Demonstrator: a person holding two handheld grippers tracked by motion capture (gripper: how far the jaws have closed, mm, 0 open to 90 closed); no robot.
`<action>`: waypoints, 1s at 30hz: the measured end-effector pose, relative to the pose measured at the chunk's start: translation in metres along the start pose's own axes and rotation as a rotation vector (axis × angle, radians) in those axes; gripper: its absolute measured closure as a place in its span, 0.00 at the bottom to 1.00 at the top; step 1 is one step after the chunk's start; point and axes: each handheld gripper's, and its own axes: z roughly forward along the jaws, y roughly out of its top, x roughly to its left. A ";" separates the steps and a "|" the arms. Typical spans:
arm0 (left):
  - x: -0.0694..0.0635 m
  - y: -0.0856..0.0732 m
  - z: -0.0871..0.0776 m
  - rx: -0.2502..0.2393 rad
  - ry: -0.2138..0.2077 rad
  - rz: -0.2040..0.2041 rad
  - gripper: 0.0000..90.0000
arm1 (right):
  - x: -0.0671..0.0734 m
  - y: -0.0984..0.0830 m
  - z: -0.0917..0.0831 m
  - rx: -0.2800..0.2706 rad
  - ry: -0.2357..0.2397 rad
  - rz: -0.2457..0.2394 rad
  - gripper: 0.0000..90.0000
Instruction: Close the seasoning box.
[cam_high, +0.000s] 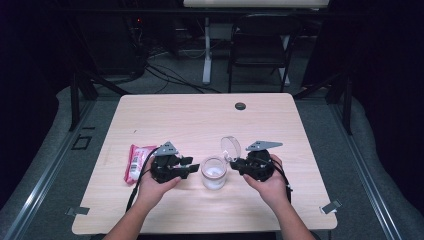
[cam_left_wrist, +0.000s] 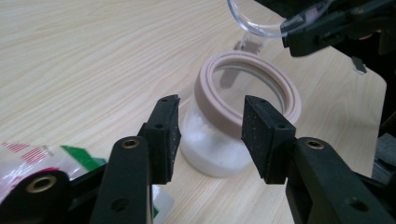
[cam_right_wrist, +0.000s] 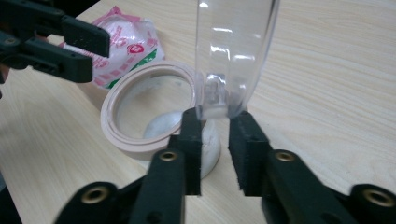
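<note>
Left hand-held gripper (cam_high: 192, 167) jaws parted, right hand-held gripper (cam_high: 235, 163) pinched

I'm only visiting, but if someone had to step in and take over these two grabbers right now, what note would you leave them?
Left gripper: open, jaws either side of the jar, not pressing.
Right gripper: jaws around the lower edge of the clear hinged lid; grip unclear.
Jar: mid-table, lid up, white powder at the bottom.
Red-and-white packet: lying left of the left gripper, untouched.
Done: jar opened.
Left: probably steady the jar and fetch the packet.
</note>
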 end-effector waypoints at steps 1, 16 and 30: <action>0.001 -0.002 -0.003 0.001 0.013 -0.004 0.62 | -0.005 0.001 0.002 -0.028 0.022 0.027 0.94; 0.014 -0.014 -0.025 -0.034 0.072 -0.033 0.60 | -0.022 0.011 0.017 -0.063 0.034 0.087 0.88; 0.024 -0.006 -0.035 -0.058 0.070 -0.032 0.60 | -0.018 0.014 -0.001 -0.089 0.032 0.060 0.66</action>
